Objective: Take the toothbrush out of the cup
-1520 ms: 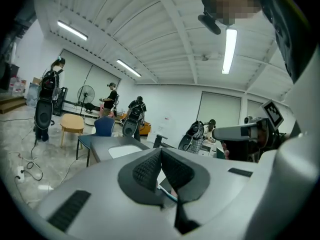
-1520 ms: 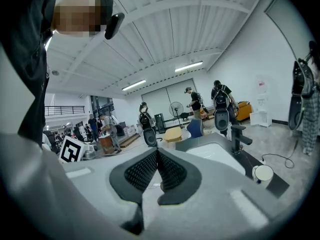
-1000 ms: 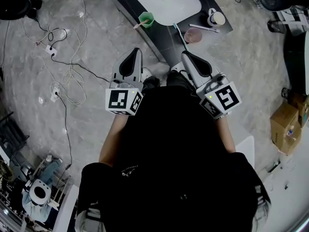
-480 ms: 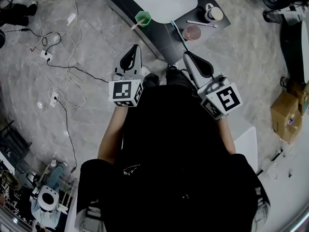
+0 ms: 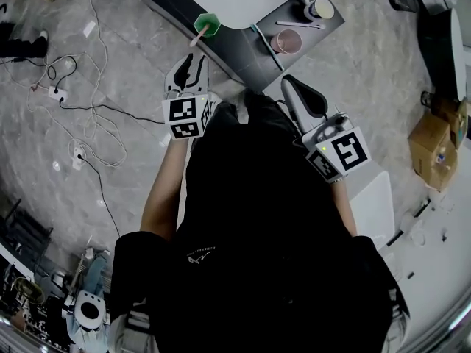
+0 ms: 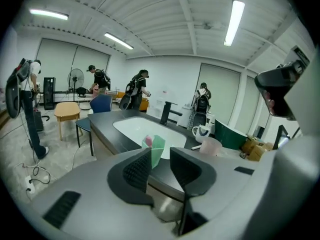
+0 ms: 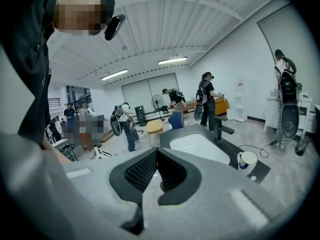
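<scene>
A green cup (image 5: 205, 25) stands on the dark counter (image 5: 243, 57) by the sink, with a pink toothbrush (image 5: 195, 39) leaning out of it. My left gripper (image 5: 190, 61) hangs just short of the counter's edge and points at the cup. In the left gripper view its jaws are opening; nothing lies between them, and the green cup (image 6: 156, 149) with the pink toothbrush (image 6: 147, 142) shows beyond the gap. My right gripper (image 5: 291, 85) hovers near the counter's edge, and in the right gripper view my right gripper (image 7: 156, 156) is shut and empty.
On the counter stand a pink cup (image 5: 287, 42) and a white mug (image 5: 319, 8), with a white toothbrush (image 5: 298, 25) lying between them. A white sink (image 6: 145, 130) with a black faucet (image 6: 167, 112) lies behind the green cup. Cables (image 5: 81, 116) trail over the floor at left.
My left gripper has moved forward toward the green cup. The head view has shifted, so the counter sits higher in the picture. The right gripper has hardly moved.
</scene>
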### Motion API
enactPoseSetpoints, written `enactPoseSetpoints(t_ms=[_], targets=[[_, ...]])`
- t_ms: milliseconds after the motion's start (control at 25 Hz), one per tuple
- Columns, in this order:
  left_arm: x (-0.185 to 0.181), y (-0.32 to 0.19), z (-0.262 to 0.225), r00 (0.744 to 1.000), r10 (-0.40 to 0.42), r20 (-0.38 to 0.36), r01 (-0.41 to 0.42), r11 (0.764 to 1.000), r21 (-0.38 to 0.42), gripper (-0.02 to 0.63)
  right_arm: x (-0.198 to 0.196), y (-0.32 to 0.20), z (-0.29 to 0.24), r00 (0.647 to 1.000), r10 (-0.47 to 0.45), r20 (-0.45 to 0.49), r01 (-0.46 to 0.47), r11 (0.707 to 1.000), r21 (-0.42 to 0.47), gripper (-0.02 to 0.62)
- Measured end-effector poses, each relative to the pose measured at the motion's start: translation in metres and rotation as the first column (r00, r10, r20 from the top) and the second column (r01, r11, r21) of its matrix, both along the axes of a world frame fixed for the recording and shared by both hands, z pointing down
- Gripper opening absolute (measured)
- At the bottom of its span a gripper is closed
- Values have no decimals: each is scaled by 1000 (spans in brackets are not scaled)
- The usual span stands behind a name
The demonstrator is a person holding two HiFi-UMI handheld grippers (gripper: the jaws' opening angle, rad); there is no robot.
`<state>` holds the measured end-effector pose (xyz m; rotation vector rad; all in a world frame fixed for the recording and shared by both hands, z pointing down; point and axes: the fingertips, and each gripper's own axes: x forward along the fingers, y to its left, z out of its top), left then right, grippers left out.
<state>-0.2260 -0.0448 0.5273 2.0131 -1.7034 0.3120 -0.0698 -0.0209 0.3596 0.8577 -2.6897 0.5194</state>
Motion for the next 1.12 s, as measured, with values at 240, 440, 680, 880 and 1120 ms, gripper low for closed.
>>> enactPoseSetpoints(t_ms=[240,440,680,880,1120], targets=[[-7,-23,24,1000,13,2,-13,1000,-27,106,3,-8,7,997,65,-46,-66,998,-24,6],[-10,-41,26,999,41,23,-40,999,-11,106,2,-17,12,992,116,-55,-119,991,-53,6],[-11,-55,27,996,74,52,-74,997,8,44,-3,-19,22,989,124,-78,-130,988,-82,6],[-10,-55,27,995,85,43,-86,996,15,28,-7,-20,24,989,125,-81,-132,988,-82,6],[-10,-53,20,998,68,10,-69,997,37,25,-10,-19,22,990,126,-64,-130,989,-66,6]])
